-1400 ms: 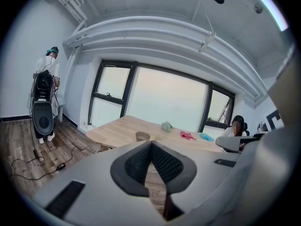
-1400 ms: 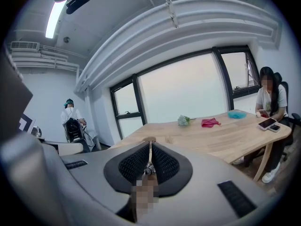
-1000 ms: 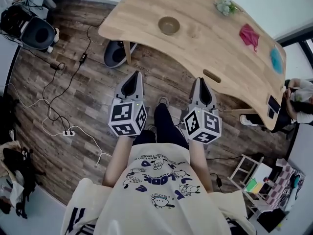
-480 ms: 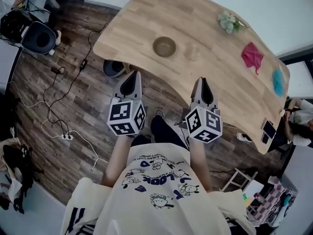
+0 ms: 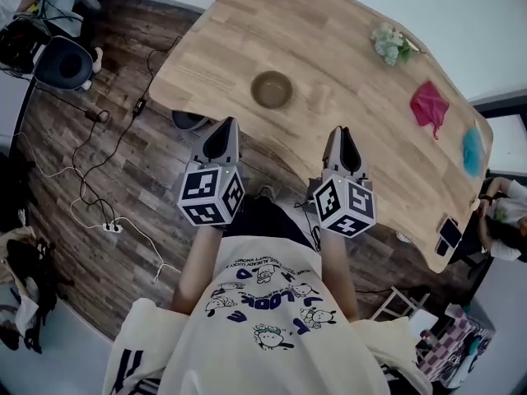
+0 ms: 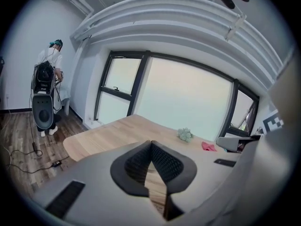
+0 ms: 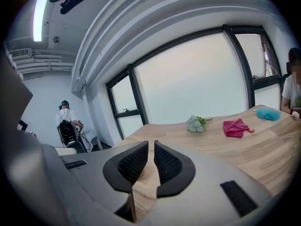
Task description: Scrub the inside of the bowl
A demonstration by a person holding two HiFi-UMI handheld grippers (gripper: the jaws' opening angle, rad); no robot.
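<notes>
On the table (image 5: 354, 81), the bowl (image 5: 272, 90) sits upright, mouth up.

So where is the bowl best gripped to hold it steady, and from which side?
Probably at its near rim: the bowl stands upright and open-topped by the near edge of the table, so one jaw can go inside its wall and one outside. Come from the person's side with the left gripper, the closer one; it is shut, so it must open first.
</notes>
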